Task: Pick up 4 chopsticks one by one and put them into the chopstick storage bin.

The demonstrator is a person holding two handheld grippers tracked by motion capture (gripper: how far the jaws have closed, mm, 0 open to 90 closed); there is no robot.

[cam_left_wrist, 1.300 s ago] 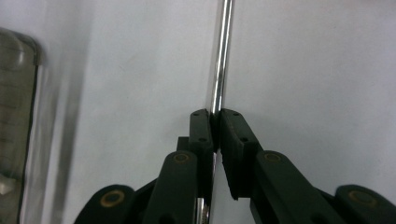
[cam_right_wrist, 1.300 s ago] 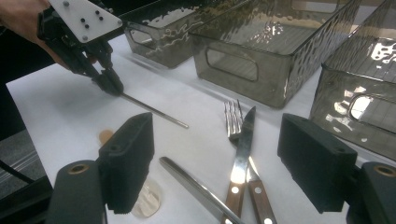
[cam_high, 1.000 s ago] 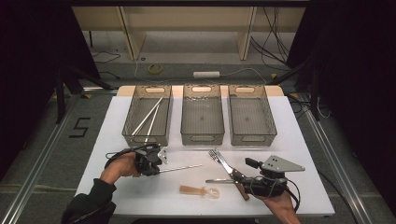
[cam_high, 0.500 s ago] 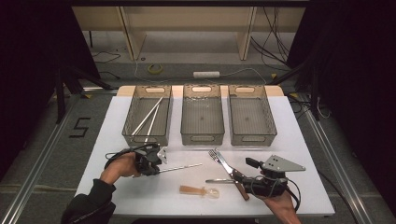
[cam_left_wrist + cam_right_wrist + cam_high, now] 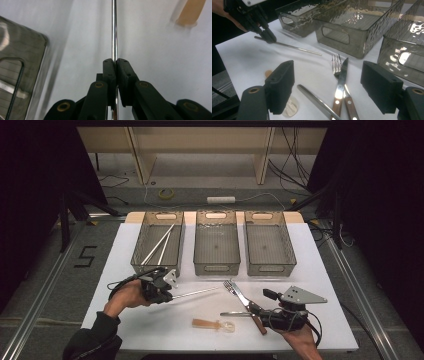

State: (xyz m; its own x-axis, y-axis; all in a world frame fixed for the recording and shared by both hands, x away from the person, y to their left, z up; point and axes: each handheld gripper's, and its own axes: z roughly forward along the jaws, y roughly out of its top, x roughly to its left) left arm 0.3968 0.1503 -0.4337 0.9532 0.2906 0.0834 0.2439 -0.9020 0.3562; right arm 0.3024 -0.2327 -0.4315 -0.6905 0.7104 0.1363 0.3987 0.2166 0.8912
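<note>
The left gripper (image 5: 167, 295) clamps a metal chopstick (image 5: 197, 292) near the table's (image 5: 125, 265) left edge. The right gripper (image 5: 260, 312) hangs wide open above the wooden-handled knife (image 5: 247, 304) and fork (image 5: 231, 286).

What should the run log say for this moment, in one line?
left gripper: shut on metal chopstick | right gripper: open, near fork and knife | left bin: two chopsticks

One readable mark: a black digit "5" (image 5: 85, 256) taped on the grey floor (image 5: 45, 270) left of the white desk (image 5: 310, 250), seen in the high view. No legible text, label or brand elsewhere in the high view or either gripper view.
</note>
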